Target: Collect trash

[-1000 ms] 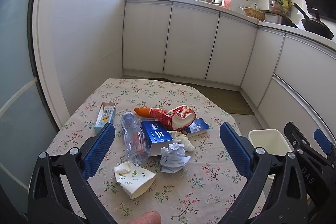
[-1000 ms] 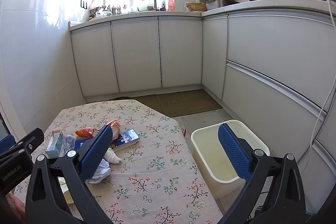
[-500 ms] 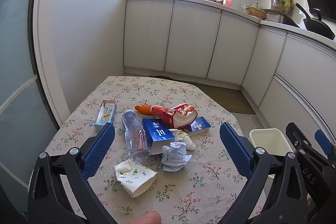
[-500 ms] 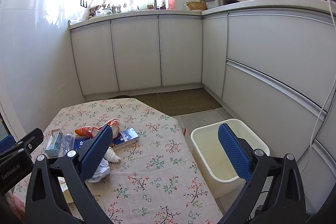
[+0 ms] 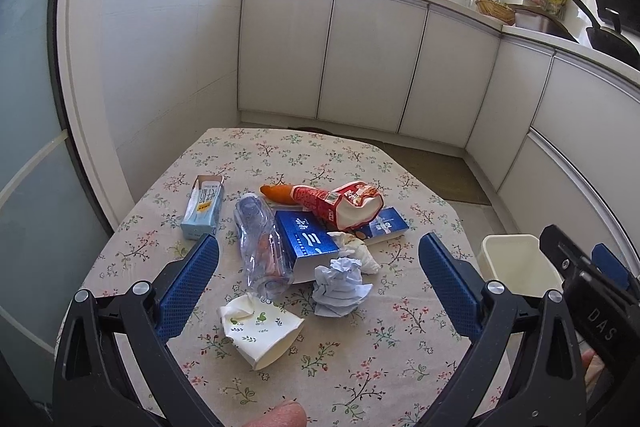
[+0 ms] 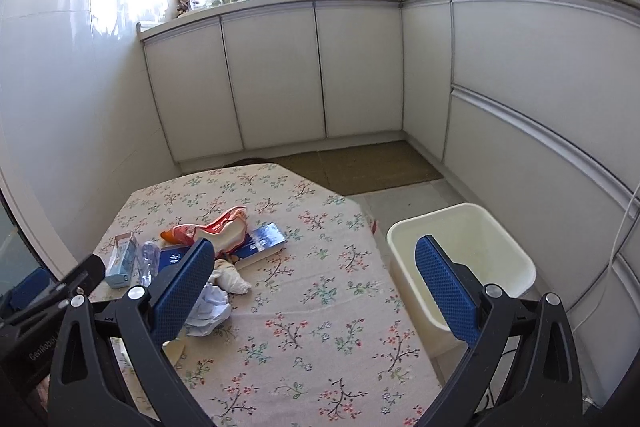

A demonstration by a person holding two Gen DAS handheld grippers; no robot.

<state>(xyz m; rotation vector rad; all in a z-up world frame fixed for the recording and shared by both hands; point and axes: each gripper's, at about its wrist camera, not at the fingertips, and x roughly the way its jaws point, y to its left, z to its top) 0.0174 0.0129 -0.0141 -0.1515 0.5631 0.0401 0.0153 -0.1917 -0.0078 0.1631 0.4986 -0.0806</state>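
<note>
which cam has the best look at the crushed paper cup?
Left wrist. The crushed paper cup lies in the open on the floral tablecloth, between the spread fingers of the left gripper, nothing covering it. In the right wrist view the right gripper's left finger hides it; at most a scrap shows.

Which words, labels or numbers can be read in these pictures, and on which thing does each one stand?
"DAS": on the right gripper's body, left wrist view.
"GenRobo": partly cut off, on the left gripper's body, right wrist view.
Blue boxes, red snack bag, light blue carton: printed, too small or blurred to read.
</note>
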